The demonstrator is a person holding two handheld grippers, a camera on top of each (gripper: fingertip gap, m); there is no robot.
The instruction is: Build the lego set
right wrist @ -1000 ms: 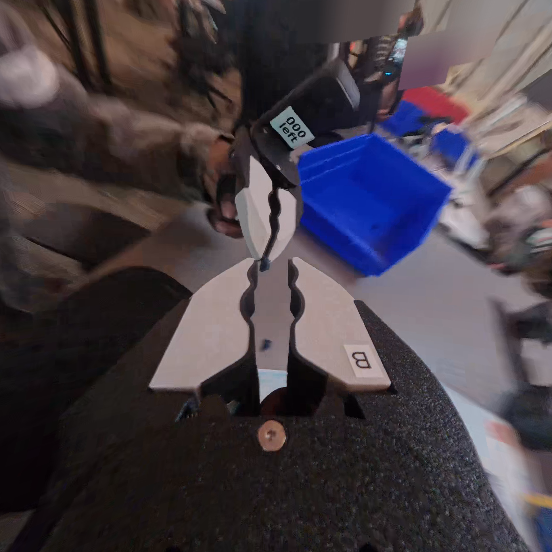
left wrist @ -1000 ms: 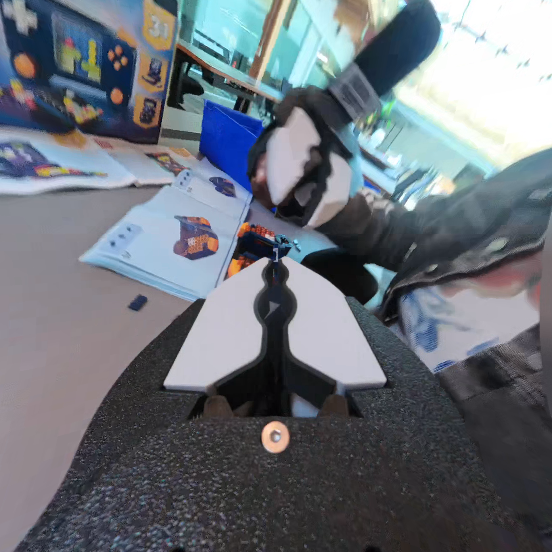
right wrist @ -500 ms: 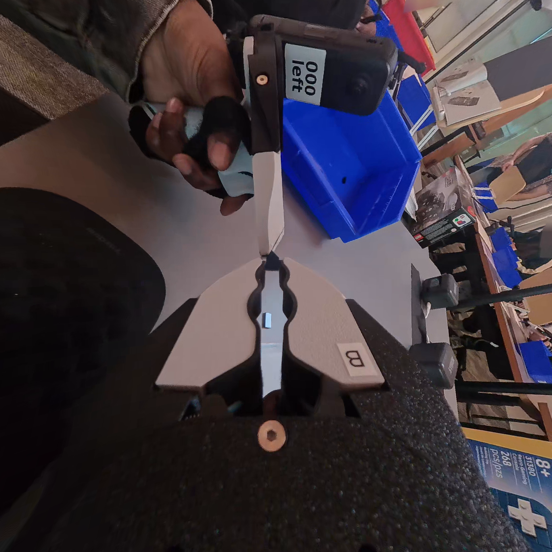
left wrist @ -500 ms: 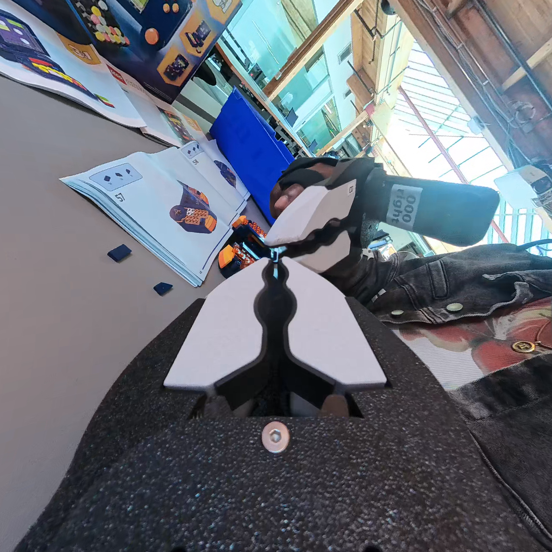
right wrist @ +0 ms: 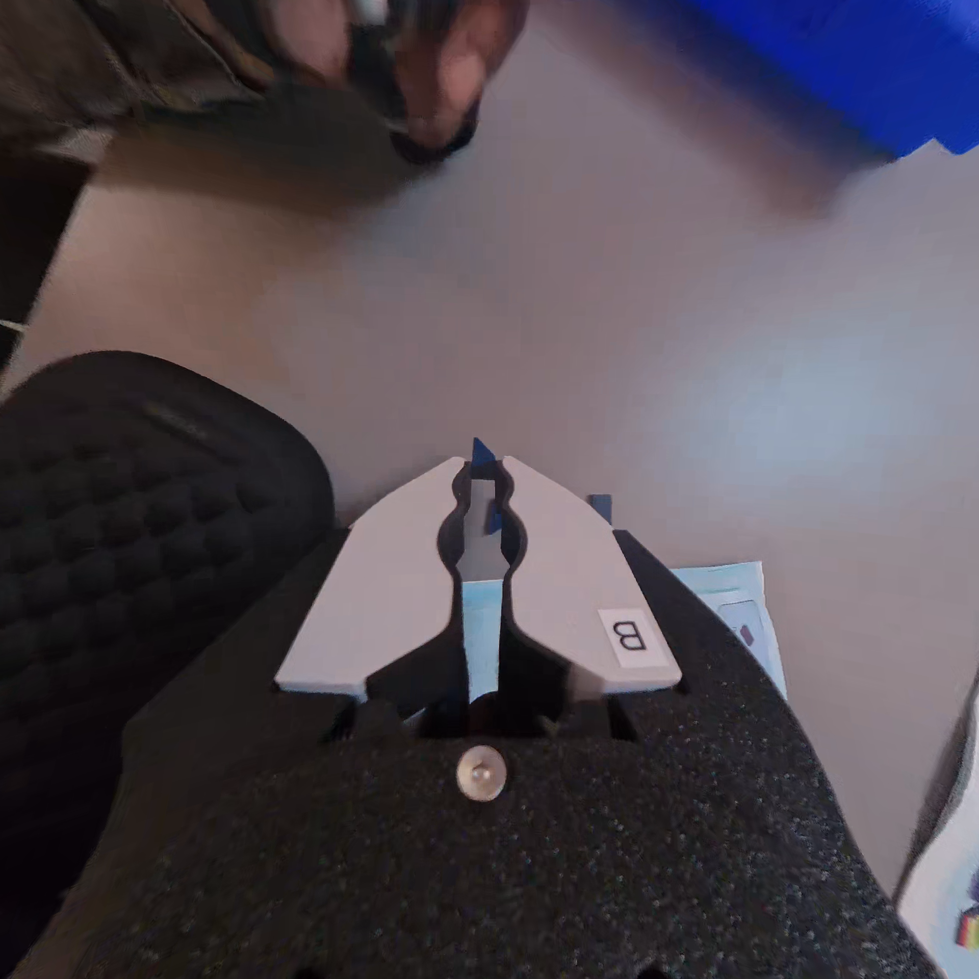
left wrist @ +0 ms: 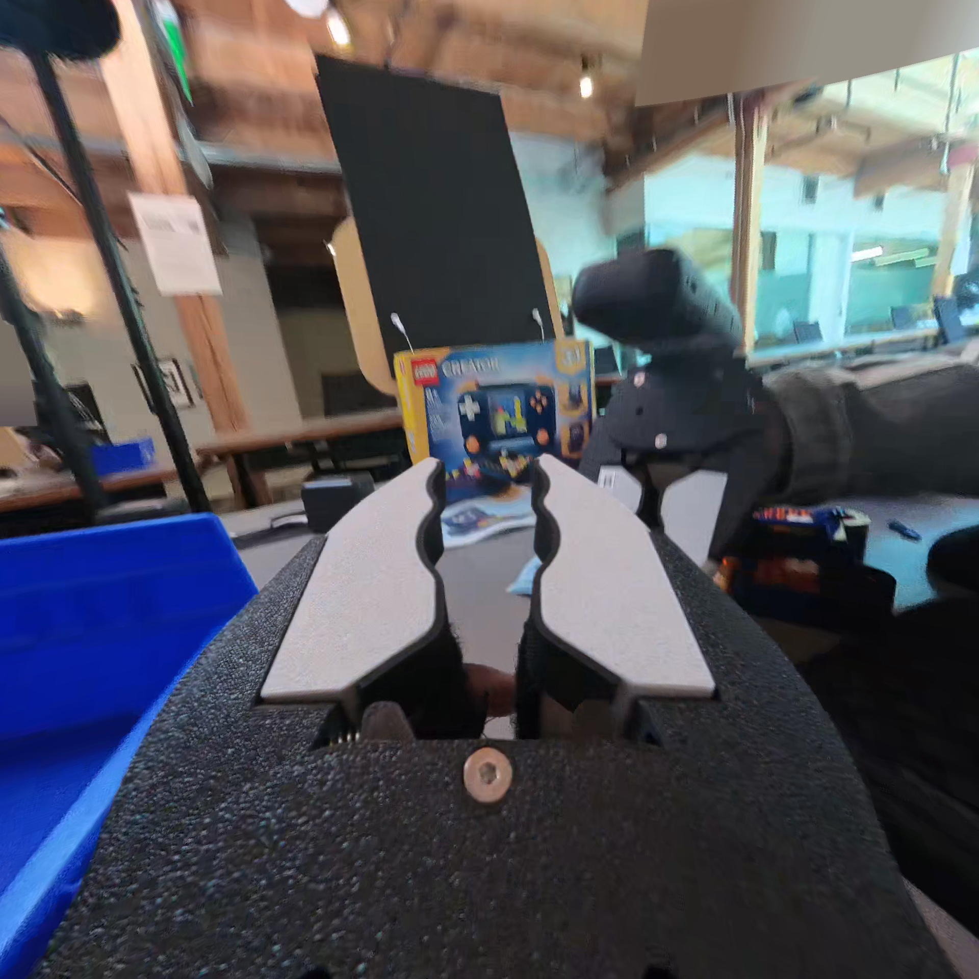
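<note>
The small blue piece [right wrist: 482, 454] sits pinched at the very tips of the right gripper [right wrist: 483, 462], poking out past them, jaws nearly closed around it; it hangs above the grey table [right wrist: 662, 328], not yet on anything; two more blue bits show close by, one seen through the gap between the jaws [right wrist: 494, 516] and one just past the right finger [right wrist: 599, 503], whether lying on the table I cannot tell; the half-built model [left wrist: 789, 551], dark blue with orange, stands on the table off to the right in the left wrist view, beside the right gripper seen from afar; so a good chunk looks assembled, but this piece is unplaced, and I judge there is more to go; the left gripper [left wrist: 484, 479] is empty, jaws parted; an open instruction booklet [right wrist: 741, 614] lies under the right tool; the set's box [left wrist: 495, 413] stands upright at the back; a blue bin [left wrist: 100, 609] sits at the left.
</note>
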